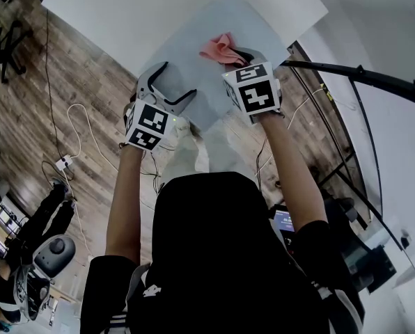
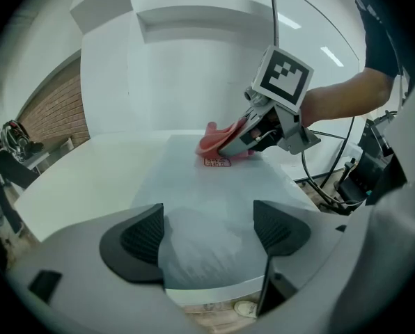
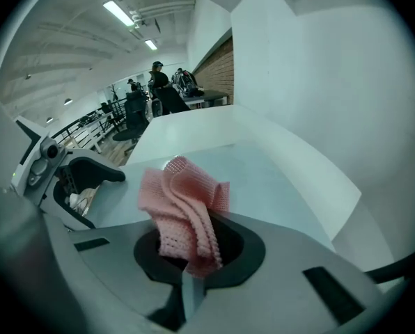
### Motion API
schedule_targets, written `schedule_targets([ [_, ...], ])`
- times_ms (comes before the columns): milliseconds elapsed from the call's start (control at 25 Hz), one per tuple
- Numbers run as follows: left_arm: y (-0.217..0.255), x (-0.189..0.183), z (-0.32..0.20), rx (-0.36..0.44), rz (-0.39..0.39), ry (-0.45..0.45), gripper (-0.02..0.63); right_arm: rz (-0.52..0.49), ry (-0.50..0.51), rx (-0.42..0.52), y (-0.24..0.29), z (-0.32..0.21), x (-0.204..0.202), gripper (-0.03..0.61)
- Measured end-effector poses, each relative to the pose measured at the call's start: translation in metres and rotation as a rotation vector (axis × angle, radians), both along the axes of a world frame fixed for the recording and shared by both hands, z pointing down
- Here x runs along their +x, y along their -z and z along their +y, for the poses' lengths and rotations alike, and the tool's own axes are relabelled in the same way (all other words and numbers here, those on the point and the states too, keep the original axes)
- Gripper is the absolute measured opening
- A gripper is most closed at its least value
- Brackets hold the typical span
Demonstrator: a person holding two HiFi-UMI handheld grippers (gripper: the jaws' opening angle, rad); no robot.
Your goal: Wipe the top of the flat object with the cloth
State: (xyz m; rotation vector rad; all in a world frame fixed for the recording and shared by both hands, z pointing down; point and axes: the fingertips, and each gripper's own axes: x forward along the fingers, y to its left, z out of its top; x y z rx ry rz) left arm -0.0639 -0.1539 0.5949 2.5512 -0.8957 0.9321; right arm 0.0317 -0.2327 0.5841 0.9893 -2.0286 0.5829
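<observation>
The right tongs are clamped on a bunched pink cloth, most of which sticks out past the tips. From the left gripper view, the cloth sits at the far part of the pale sheet, touching it or just above it; I cannot tell which. The sheet lies flat on the white table, its near end close to the table's edge. The left tongs stand wide apart and hold nothing, hovering over the sheet's near end without pinning it. That is probably the main risk: with nothing pressing it down, a wipe pulled toward the person could drag the whole sheet along the table and off the near edge, instead of the cloth sliding over it. The second risk lies in the grip. The cloth is folded into a lump, so only a small patch would meet the surface and strokes could leave strips unwiped. If the right tongs tilt too low, their hard tips rather than the cloth may rub the sheet. A firm drag could also tug the cloth loose from the pinch.
</observation>
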Motion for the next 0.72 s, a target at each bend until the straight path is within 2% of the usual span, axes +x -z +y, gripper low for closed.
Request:
schedule_targets([
  [160, 0.0, 0.002, 0.0, -0.001, 0.002, -0.002, 0.395, 0.029, -0.113, -0.001, 0.001, -0.011, 0.044, 0.044],
  [280, -0.001, 0.003, -0.001, 0.0, 0.0, -0.003, 0.396, 0.025, -0.162, -0.008, 0.001, -0.014, 0.063, 0.044],
  [560, 0.0, 0.006, -0.003, 0.008, -0.013, -0.002, 0.394, 0.019, -0.187, -0.006, 0.003, -0.015, 0.065, 0.044],
  [720, 0.019, 0.008, -0.006, 0.059, -0.023, -0.005, 0.394, -0.022, -0.198, -0.004, 0.02, -0.011, 0.056, 0.044],
])
